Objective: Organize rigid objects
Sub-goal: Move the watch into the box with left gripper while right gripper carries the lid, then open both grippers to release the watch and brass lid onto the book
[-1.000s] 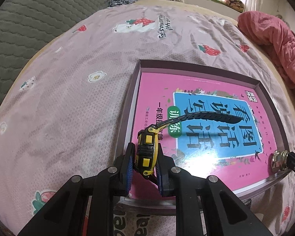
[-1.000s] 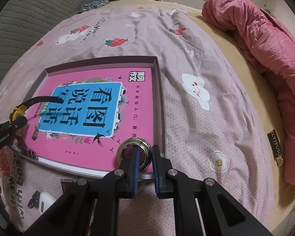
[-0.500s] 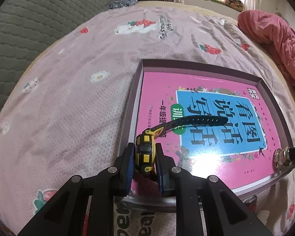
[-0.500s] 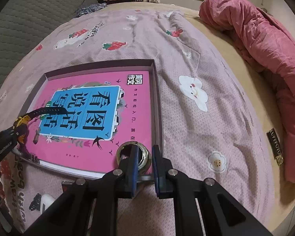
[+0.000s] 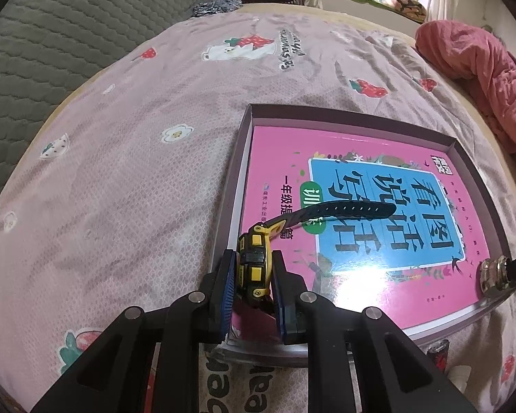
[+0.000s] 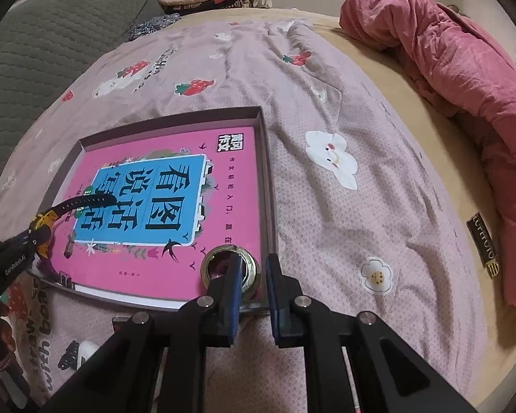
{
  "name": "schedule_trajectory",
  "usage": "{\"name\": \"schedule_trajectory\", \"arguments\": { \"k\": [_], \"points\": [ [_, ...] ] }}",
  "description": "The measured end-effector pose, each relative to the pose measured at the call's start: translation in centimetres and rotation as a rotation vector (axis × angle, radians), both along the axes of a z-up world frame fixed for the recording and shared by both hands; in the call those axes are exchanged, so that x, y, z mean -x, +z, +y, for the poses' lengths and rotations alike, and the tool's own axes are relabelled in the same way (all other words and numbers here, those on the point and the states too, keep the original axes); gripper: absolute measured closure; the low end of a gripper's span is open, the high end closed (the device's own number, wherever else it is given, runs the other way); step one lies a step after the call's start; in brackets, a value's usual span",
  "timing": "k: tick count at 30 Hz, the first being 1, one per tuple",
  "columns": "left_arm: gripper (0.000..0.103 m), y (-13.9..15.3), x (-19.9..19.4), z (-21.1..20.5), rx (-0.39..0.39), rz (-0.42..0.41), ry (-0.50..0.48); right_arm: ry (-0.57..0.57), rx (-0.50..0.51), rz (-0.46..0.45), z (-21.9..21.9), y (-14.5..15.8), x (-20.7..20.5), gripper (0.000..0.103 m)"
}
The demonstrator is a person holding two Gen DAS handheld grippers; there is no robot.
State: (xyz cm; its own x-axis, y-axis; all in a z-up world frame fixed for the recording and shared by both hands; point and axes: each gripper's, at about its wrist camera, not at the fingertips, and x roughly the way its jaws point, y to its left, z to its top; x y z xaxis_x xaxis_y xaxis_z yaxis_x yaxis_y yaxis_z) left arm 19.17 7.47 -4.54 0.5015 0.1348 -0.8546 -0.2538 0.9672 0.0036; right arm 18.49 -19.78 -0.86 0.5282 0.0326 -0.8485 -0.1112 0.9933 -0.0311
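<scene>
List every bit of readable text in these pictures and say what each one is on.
"看图说话": blue panel of the pink book.
"一年级": book cover edge; the rest is hidden.
"with bear": partly cut off, on the bedsheet.
"GenRobot.AI": side of the left gripper.
Dark tag on the mattress: blurred.

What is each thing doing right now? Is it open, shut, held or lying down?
Left tongs: shut on the watch.
Watch: held, strap sticking out over the book.
Right tongs: shut on the metal ring.
Metal ring: held by its rim.
Book: closed, flat in the box.
Box: open, on the bed.
</scene>
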Motion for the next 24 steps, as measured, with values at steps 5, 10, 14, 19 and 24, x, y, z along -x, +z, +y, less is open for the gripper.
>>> {"name": "schedule_trajectory", "arguments": {
  "k": [5, 10, 14, 19, 24],
  "points": [
    [0.083, 0.1, 0.5, 0.1, 0.016, -0.005, 0.005, -0.013, -0.035, -0.004, -0.7, 0.2, 0.4, 0.089],
    [0.083, 0.1, 0.6, 0.1, 0.016, -0.003, 0.003, -0.009, -0.051, -0.018, -1.1, 0.3, 0.9, 0.089],
    [0.083, 0.2, 0.7, 0.2, 0.021, -0.004, 0.004, -0.010, -0.059, -0.028, -1.4, 0.5, 1.5, 0.089],
    [0.083, 0.2, 1.1, 0.2, 0.024, -0.006, 0.003, -0.011, -0.085, -0.075, -1.8, 1.3, 2.9, 0.088],
    [0.082, 0.2, 1.4, 0.3, 0.038, -0.010, 0.005, -0.001, -0.099, -0.110, -1.6, 2.0, 4.2, 0.067]
  ]
}}
